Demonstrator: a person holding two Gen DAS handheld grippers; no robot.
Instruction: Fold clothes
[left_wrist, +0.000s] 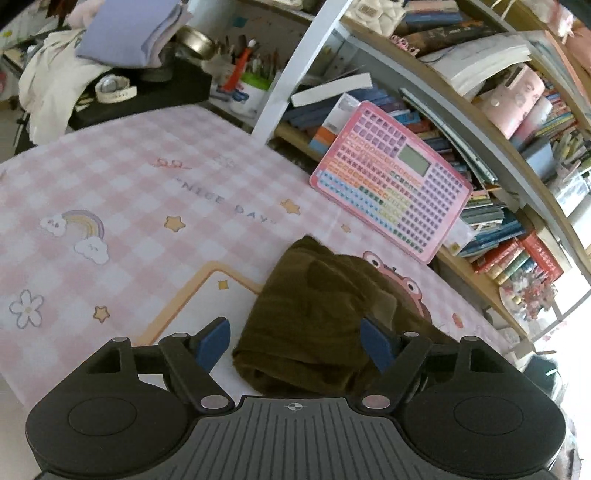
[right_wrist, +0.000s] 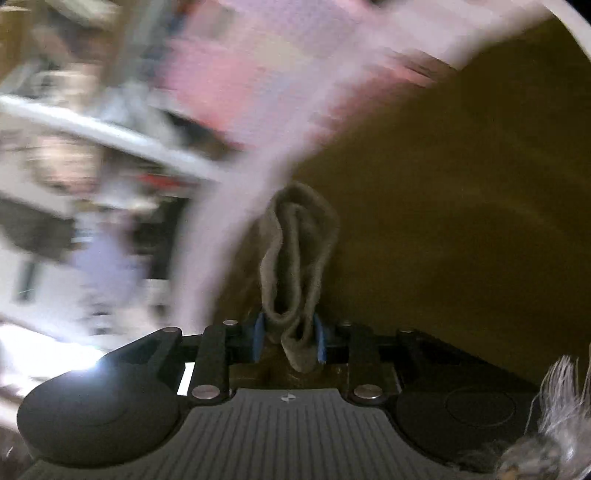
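Between the spread left tongs (left_wrist: 295, 345) lies a brown garment (left_wrist: 314, 325), its length running ahead across the counter (left_wrist: 129, 192). The right tongs (right_wrist: 290, 341) pinch a bunched fold of it.

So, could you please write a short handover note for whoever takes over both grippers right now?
Left gripper: open, empty, poised over the near end of the brown garment, pads not pressing it.
Right gripper: shut on a bunched fold of brown cloth; that view is blurred.
The garment lies partly folded and rumpled on the pink checked tablecloth, near the pink keyboard toy.
Done: a rough first fold, it seems.
Left: probably grip with the left, finish folding and flatten.
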